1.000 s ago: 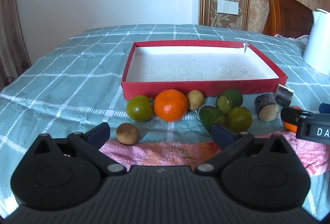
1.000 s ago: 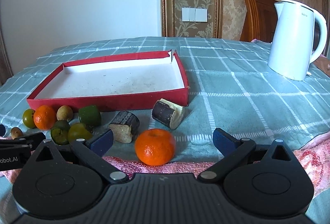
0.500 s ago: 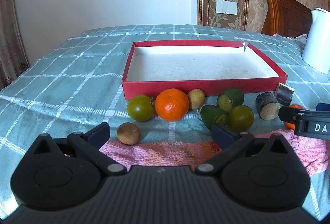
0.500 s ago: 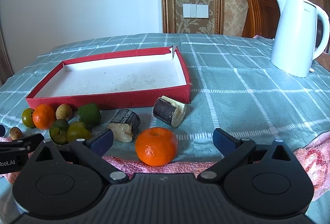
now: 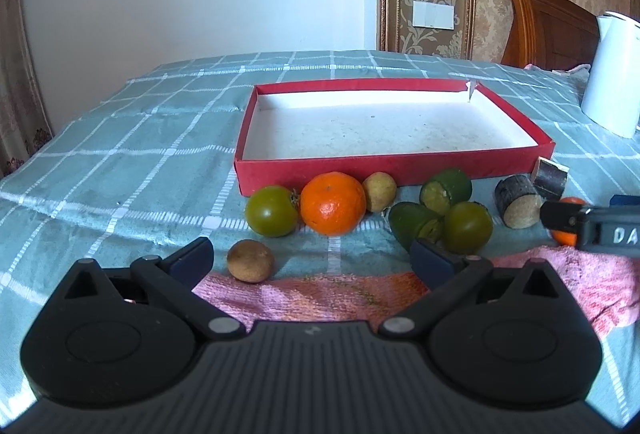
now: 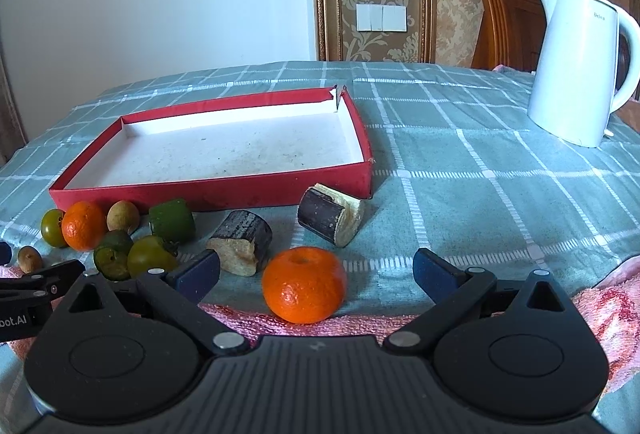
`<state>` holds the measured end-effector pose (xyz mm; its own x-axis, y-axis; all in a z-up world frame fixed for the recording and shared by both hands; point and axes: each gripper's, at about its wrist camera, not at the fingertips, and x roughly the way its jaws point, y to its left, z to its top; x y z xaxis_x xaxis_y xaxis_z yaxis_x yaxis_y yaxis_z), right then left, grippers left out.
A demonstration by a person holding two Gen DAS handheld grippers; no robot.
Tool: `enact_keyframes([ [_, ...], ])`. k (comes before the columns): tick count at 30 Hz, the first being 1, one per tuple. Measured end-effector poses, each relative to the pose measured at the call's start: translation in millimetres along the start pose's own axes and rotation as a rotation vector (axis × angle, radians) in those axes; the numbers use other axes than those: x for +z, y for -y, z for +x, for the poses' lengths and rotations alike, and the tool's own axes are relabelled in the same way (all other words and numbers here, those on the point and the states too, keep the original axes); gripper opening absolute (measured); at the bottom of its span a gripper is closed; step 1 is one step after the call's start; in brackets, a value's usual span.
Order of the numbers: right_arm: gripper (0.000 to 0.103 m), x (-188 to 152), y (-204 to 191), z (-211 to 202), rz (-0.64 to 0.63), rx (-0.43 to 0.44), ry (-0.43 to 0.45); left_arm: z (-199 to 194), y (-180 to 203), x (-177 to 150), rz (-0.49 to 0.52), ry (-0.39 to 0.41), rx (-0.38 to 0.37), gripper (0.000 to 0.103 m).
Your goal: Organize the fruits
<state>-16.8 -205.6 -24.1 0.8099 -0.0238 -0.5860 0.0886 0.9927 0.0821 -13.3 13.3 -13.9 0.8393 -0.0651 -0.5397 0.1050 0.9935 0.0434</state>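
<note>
An empty red tray [image 5: 396, 168] [image 6: 208, 190] sits on the checked cloth. In front of it lie a green tomato [image 5: 271, 211], an orange [image 5: 333, 203], a pale longan [image 5: 379, 186], a brown longan [image 5: 250, 260], cut green pieces [image 5: 445, 187] and a second green tomato [image 5: 467, 227]. My left gripper [image 5: 312, 261] is open and empty, just short of these fruits. My right gripper [image 6: 316, 272] is open, with a second orange [image 6: 304, 287] between its fingers, untouched. Two dark sugarcane chunks [image 6: 241, 242] [image 6: 332, 220] lie beyond it.
A white kettle [image 6: 576, 70] stands at the far right. A pink towel [image 5: 320, 292] lies under both grippers at the near edge. A wooden chair [image 6: 504, 22] stands behind the table. The right gripper's side shows in the left wrist view [image 5: 592, 228].
Both grippers have tilted slightly, so the scene sits a little lower in both views. The fruits and tray have not moved. Both jaws stay open.
</note>
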Motion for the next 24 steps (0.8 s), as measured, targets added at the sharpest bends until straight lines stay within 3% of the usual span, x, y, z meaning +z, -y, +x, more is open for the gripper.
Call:
enact_keyframes([
  [7,0.103,-4.5,21.8,-6.7,0.026,0.068,0.032,0.8,-3.0,-3.8,0.0,0.007,-0.009,0.103],
  [24,0.103,-5.1,18.1,-2.1,-0.008,0.025,0.007,2.1,3.6,-6.7,0.025,0.002,-0.036,0.103],
])
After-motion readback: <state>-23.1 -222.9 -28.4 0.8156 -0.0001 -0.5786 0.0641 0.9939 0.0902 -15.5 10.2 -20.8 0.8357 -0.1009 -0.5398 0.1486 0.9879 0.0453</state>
